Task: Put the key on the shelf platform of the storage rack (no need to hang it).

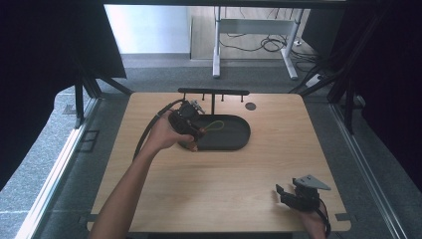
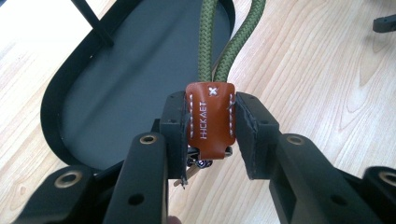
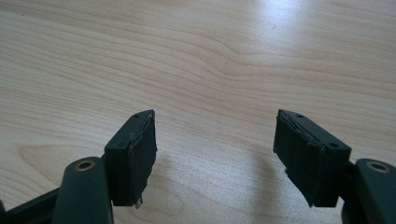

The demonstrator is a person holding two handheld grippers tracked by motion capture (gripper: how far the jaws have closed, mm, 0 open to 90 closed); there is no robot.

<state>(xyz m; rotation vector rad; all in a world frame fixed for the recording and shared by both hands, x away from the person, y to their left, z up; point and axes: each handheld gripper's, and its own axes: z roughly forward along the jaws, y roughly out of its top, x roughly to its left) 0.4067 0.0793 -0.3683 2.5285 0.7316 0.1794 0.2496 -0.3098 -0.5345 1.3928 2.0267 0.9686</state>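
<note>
Nearest the lens in the left gripper view, the left gripper (image 2: 211,126) has its fingers (image 2: 175,126) pressed against both sides of a brown leather tab (image 2: 210,119), a stitched sleeve that binds the two ends of a green rope loop (image 2: 224,42). The tab looks like the best place to take hold: it is flat-sided, firm and wide enough for the pads, whereas the braided cord is probably light and limp and would sag or slide out of a pinch. Something small and metallic hangs under the tab, too hidden to name. In the high view the loop lies partly over the black oval tray (image 1: 234,137), at its left end, and nothing else shows in the tray. The right gripper (image 3: 215,154) hovers over bare tabletop (image 3: 210,56), fingers spread wide and empty.
</note>
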